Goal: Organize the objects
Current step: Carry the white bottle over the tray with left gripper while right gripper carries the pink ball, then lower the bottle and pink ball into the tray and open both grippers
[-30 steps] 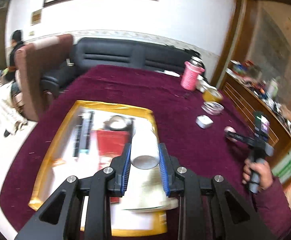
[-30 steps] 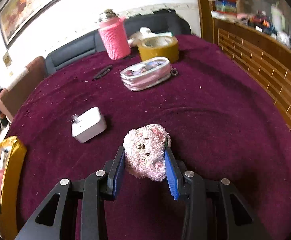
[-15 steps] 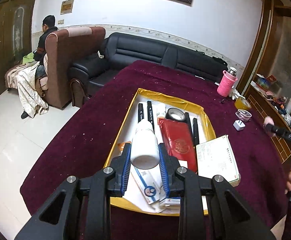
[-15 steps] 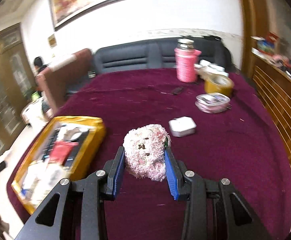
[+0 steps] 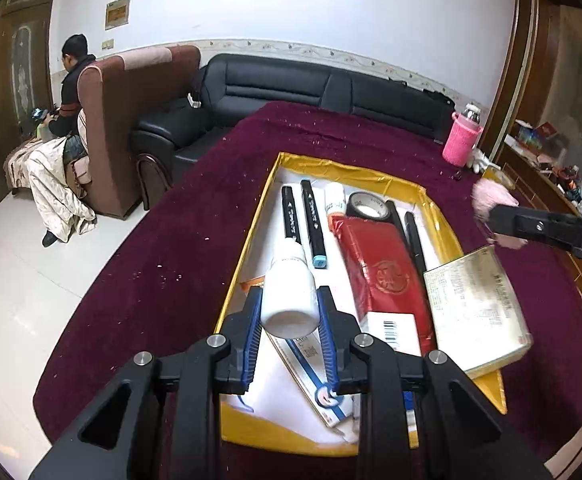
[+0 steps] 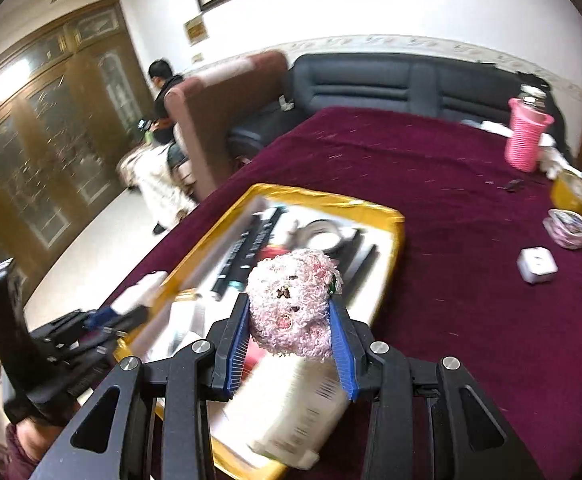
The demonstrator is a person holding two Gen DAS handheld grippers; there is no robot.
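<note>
- We see a table under a deep maroon, napped cloth [image 5: 163, 248] flecked with pale lint; behind it stand a black leather sofa [image 5: 315, 88], a brown armchair [image 5: 131, 120] and white walls, with a pale glossy floor to the left.
- A shallow gold-edged tray [image 5: 443, 232] with a white inside lies on the cloth, holding two black markers [image 5: 303, 220], a roll of tape [image 5: 367, 205], a glossy red packet [image 5: 387, 272] and a flat golden box [image 5: 475, 308] that leans over its right rim.
- Our left gripper [image 5: 291, 312] clamps a smooth white plastic bottle [image 5: 291, 288] between blue ribbed pads, above the tray's near left part.
- Our right gripper [image 6: 291, 320] squeezes a fuzzy pink plush toy [image 6: 293, 304], looped and woolly, over the tray's near end.
- Further right on the cloth stand a pink ribbed bottle sleeve [image 6: 527, 140], a yellow tape roll [image 6: 573, 192] and a small white cube [image 6: 537, 266].
- The right wrist view is blurred, so the tray's contents smear there; the papers beneath the left fingers are partly covered.
</note>
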